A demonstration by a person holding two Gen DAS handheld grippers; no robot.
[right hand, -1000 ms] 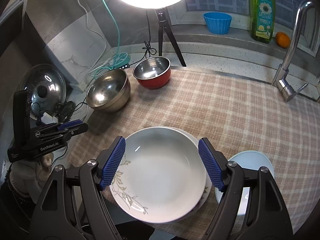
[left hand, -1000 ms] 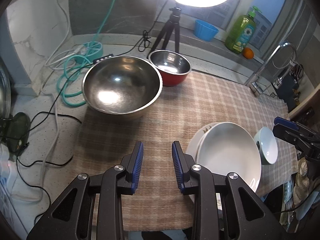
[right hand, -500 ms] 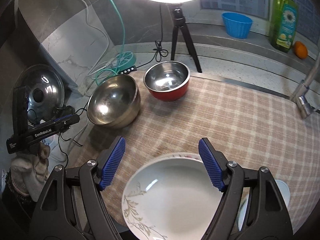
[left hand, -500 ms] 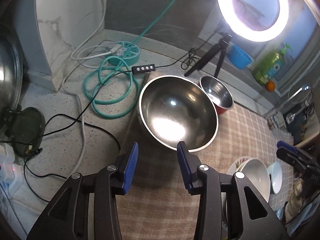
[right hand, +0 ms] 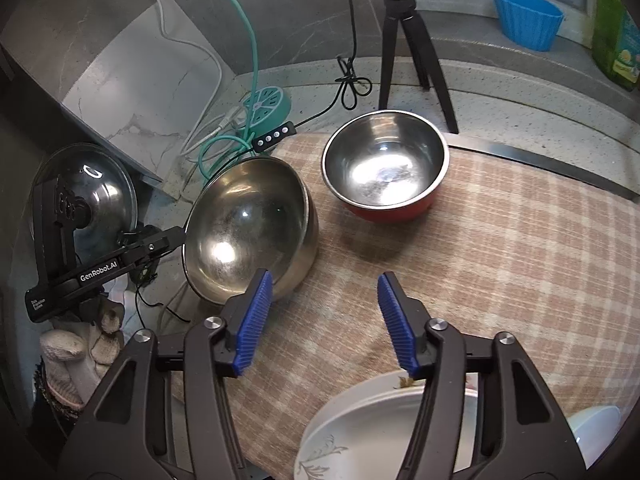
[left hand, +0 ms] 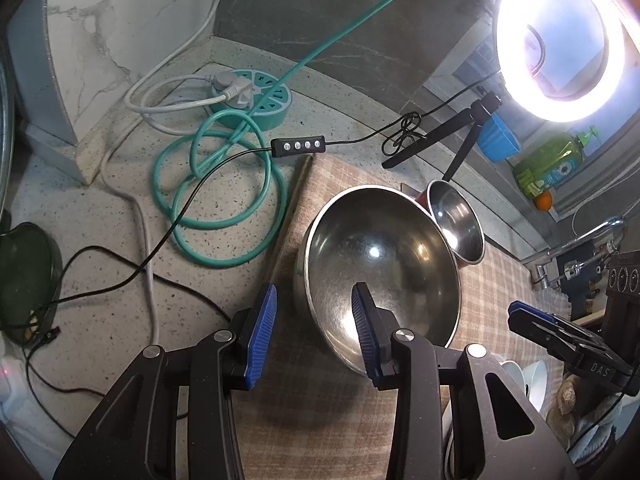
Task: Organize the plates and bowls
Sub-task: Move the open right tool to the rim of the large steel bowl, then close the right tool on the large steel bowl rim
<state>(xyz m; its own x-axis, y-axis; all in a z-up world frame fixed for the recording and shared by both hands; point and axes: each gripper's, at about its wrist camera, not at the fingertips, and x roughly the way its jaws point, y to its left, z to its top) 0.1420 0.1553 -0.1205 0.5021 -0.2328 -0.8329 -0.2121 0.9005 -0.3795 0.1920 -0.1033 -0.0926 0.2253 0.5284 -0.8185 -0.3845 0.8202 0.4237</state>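
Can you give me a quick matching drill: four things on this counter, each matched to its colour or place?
Things:
1. large steel bowl
2. smaller bowl
3. white plate
4. power strip

Descriptions:
A. round, teal, on the bare speckled counter
B. red on the outside, steel inside
C. leaf print, at the near edge of the checked cloth
D. tilted, at the cloth's left edge

Pairs: 1-D, 2-B, 3-C, 4-A

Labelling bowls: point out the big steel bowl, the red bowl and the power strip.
big steel bowl (right hand: 240, 232), right wrist view, inner wall.
red bowl (right hand: 394, 209), right wrist view, red outer side.
power strip (left hand: 262, 98), left wrist view, top face.
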